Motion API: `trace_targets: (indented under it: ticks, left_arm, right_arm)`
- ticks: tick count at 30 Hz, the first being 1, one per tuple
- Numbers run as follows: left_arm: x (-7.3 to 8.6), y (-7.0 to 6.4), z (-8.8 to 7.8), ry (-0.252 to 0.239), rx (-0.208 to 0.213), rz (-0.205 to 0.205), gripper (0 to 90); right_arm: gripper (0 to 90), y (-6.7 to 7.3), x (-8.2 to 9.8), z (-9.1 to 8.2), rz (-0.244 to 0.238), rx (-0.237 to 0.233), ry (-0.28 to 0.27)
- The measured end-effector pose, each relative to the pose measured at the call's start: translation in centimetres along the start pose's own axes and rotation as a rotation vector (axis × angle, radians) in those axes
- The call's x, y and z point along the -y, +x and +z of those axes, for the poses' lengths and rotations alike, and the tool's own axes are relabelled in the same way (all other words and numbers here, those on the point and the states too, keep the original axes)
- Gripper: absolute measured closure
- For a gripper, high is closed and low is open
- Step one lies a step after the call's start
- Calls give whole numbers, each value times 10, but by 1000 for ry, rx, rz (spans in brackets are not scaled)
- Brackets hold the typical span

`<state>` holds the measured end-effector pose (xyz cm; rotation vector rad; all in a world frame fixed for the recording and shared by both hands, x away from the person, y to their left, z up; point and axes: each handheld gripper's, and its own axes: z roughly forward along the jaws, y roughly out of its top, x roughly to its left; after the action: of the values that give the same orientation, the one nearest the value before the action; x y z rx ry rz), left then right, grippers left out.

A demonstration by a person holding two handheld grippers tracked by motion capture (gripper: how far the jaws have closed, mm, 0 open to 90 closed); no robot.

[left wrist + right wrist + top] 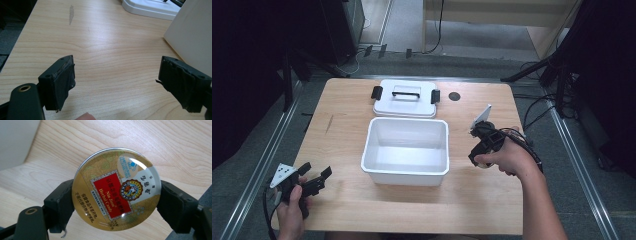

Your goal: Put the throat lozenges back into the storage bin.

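Observation:
A round golden candy tin (116, 190) with a red label sits face-up between the black jaws of my right gripper (116, 203), which press on its two sides above the wooden table. In the high view my right gripper (476, 156) hovers just right of the open white bin (407, 172), with the tin (482, 163) a pale spot under the hand. My left gripper (315, 171) rests at the table's front left corner. Its jaws (115, 85) stand wide apart over bare wood with nothing between them.
The bin's white lid (404, 102), with a black handle and side clips, lies flat behind the bin. A small dark round mark (454, 96) lies to the lid's right. The bin's wall (192, 35) rises close to my left gripper's right jaw. Cables run along the floor at the right.

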<state>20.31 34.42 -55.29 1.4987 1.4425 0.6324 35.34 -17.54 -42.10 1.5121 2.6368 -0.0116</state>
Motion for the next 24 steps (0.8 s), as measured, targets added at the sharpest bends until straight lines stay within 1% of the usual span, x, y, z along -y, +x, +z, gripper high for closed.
trace_targets:
  ticks: [1, 2, 3, 4, 5, 7, 9, 10, 11, 12, 15, 19, 21, 24]
  left_arm:
    - [0, 0, 0, 0, 0, 0, 145]
    - [0, 0, 0, 0, 0, 0, 146]
    - [0, 0, 0, -2, 0, 0, 146]
    - [0, 0, 0, -1, 0, -1, 145]
    - [0, 0, 0, -2, 0, 0, 146]
    - [0, 0, 0, -2, 1, 0, 146]
    - [0, 0, 0, -3, 1, -1, 145]
    - [0, 0, 0, -3, 1, -1, 145]
    - [0, 0, 0, -3, 2, -1, 146]
    - [0, 0, 0, -3, 1, -1, 146]
    - [0, 0, 0, -3, 2, -2, 145]
    - [0, 0, 0, -7, 2, -4, 145]
    - [0, 0, 0, -7, 3, -5, 145]
    - [0, 1, 0, -4, 3, -4, 145]
  right_arm:
    - [209, 2, -2, -4, -3, -3, 1]
    - [209, 2, -2, -4, -3, -3, 1]
    - [209, 3, -3, -7, -13, -6, 0]
    - [209, 4, -4, -10, -12, -9, 1]
    - [209, 7, -7, -16, -19, -11, -4]
    - [209, 8, -8, -18, -19, -10, -9]
    - [209, 12, -11, -24, -35, -12, -12]
    - [209, 14, -12, -26, -34, -13, -8]
    - [209, 18, -15, -30, -43, -15, -8]
    - [209, 18, -15, -30, -43, -15, -8]
    - [209, 25, -20, -38, -51, -18, -9]
    - [209, 32, -25, -48, -70, -17, -19]
    - [209, 38, -28, -56, -70, -29, -30]
    - [209, 45, -31, -61, -96, -30, -35]
